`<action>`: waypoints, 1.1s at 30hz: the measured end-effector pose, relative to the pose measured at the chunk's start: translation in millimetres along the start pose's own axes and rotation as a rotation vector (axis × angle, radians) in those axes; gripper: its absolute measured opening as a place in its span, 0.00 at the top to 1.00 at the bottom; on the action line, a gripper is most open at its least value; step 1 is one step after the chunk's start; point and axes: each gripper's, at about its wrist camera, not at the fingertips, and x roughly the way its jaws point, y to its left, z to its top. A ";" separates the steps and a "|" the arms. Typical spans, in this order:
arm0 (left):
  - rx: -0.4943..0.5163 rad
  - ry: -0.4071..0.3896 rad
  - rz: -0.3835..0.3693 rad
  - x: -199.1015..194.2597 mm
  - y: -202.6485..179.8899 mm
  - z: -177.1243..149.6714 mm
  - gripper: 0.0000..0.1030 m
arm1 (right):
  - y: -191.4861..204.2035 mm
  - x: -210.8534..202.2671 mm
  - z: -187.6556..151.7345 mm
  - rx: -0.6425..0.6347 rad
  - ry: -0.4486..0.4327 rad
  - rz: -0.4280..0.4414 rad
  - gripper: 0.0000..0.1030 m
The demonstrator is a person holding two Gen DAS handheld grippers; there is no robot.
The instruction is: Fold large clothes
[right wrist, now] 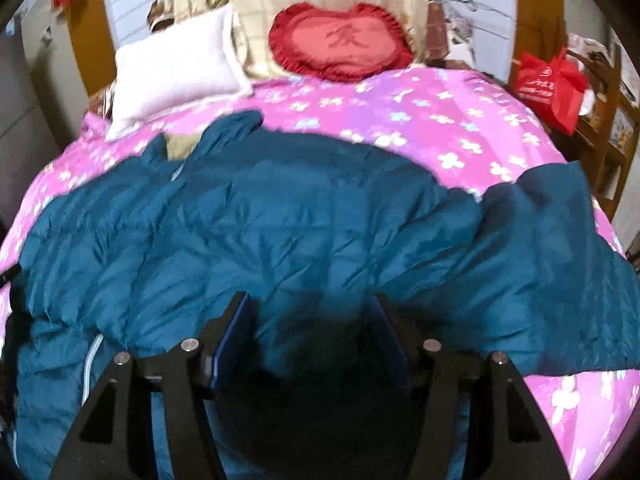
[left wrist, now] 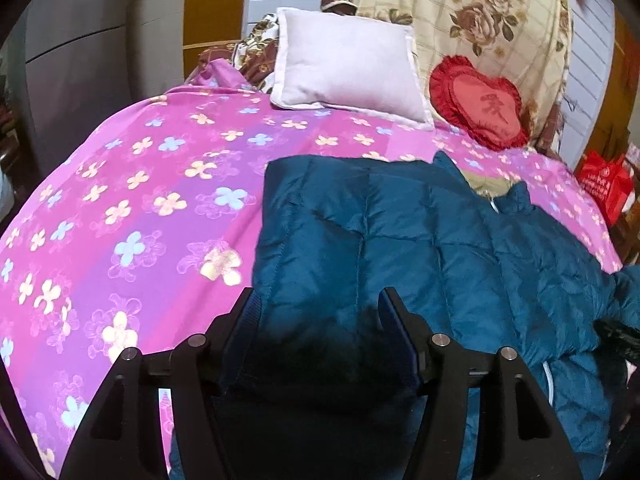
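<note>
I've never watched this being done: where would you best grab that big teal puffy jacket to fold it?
Probably the flat sleeve that sticks out to the right over the pink sheet. Its edge lies free, so the right gripper could come from the right and pinch it. The jacket body is too bulky.

Red heart cushion (right wrist: 342, 44) at bed's head edge: one dark character, unclear. Red bag (right wrist: 550, 86) off right edge: white print, unreadable.
</note>
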 end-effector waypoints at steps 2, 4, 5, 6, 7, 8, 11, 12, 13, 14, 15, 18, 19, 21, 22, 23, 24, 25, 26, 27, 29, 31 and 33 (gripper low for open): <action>0.023 0.001 0.015 1.5 -4.1 -1.7 0.58 | 4.7 13.3 -6.6 -0.033 0.041 -0.045 0.39; 0.043 0.000 0.029 0.8 -6.8 -2.1 0.58 | 6.3 13.3 -9.7 -0.040 0.040 -0.057 0.39; 0.042 -0.001 0.027 -0.1 -7.3 -2.2 0.58 | 6.8 10.1 -9.7 -0.039 0.044 -0.063 0.39; 0.035 -0.004 0.020 -1.5 -6.7 -1.5 0.58 | 6.8 7.1 -9.6 -0.035 0.045 -0.064 0.39; 0.031 -0.007 0.013 -2.9 -6.8 -1.3 0.58 | 6.6 -0.4 -9.6 -0.025 0.035 -0.062 0.39; 0.027 -0.011 0.009 -4.5 -7.1 -1.6 0.58 | 7.0 -6.2 -9.5 -0.020 0.022 -0.058 0.39; 0.033 -0.015 0.010 -6.6 -8.8 -2.0 0.58 | 14.9 -30.2 -8.0 -0.032 -0.052 -0.036 0.39; 0.037 -0.016 0.011 -7.2 -9.9 -2.3 0.58 | 18.8 -34.6 -6.1 -0.040 -0.067 -0.029 0.39; 0.041 -0.017 0.011 -8.1 -10.8 -2.6 0.58 | 21.9 -36.3 -3.8 -0.045 -0.075 -0.023 0.39; 0.043 -0.020 0.010 -8.8 -11.7 -2.7 0.58 | 26.0 -37.8 -2.0 -0.050 -0.082 -0.016 0.39; 0.045 -0.022 0.009 -9.3 -12.8 -2.7 0.58 | 30.7 -37.2 0.1 -0.055 -0.083 -0.006 0.39; 0.057 -0.020 0.006 -7.3 -15.5 -3.4 0.58 | 41.7 -25.8 4.0 -0.066 -0.067 0.000 0.39; 0.066 -0.015 0.011 -5.2 -16.5 -4.3 0.58 | 43.8 -21.2 4.1 -0.068 -0.062 -0.005 0.39; 0.079 -0.008 0.021 -1.5 -18.4 -5.8 0.58 | 44.9 -7.9 2.3 -0.057 -0.035 -0.024 0.39; 0.087 -0.002 0.029 1.8 -19.3 -6.7 0.58 | 43.5 -2.0 1.2 -0.048 -0.021 -0.027 0.39; 0.091 0.001 0.034 3.0 -20.2 -8.3 0.58 | 41.2 5.3 -1.3 -0.032 -0.002 -0.029 0.39; 0.096 0.004 0.041 5.5 -20.8 -9.3 0.58 | 39.0 10.7 -3.8 -0.023 0.009 -0.029 0.38; 0.098 0.007 0.044 6.6 -21.2 -10.3 0.58 | 38.2 14.3 -5.8 -0.023 0.012 -0.030 0.38; 0.101 0.010 0.047 7.7 -21.6 -11.2 0.58 | 38.6 16.7 -7.1 -0.030 0.013 -0.033 0.38; 0.104 0.013 0.050 8.8 -22.3 -11.7 0.58 | 40.5 18.0 -7.9 -0.040 0.015 -0.040 0.38; 0.108 0.017 0.053 9.6 -22.3 -12.4 0.58 | 41.8 17.9 -7.5 -0.047 0.019 -0.047 0.38; 0.106 0.015 0.052 8.4 -21.5 -12.3 0.58 | 41.6 15.5 -7.3 -0.046 0.023 -0.045 0.38; 0.104 0.012 0.050 8.0 -21.7 -11.7 0.58 | 39.8 9.3 -9.0 -0.025 0.017 -0.034 0.38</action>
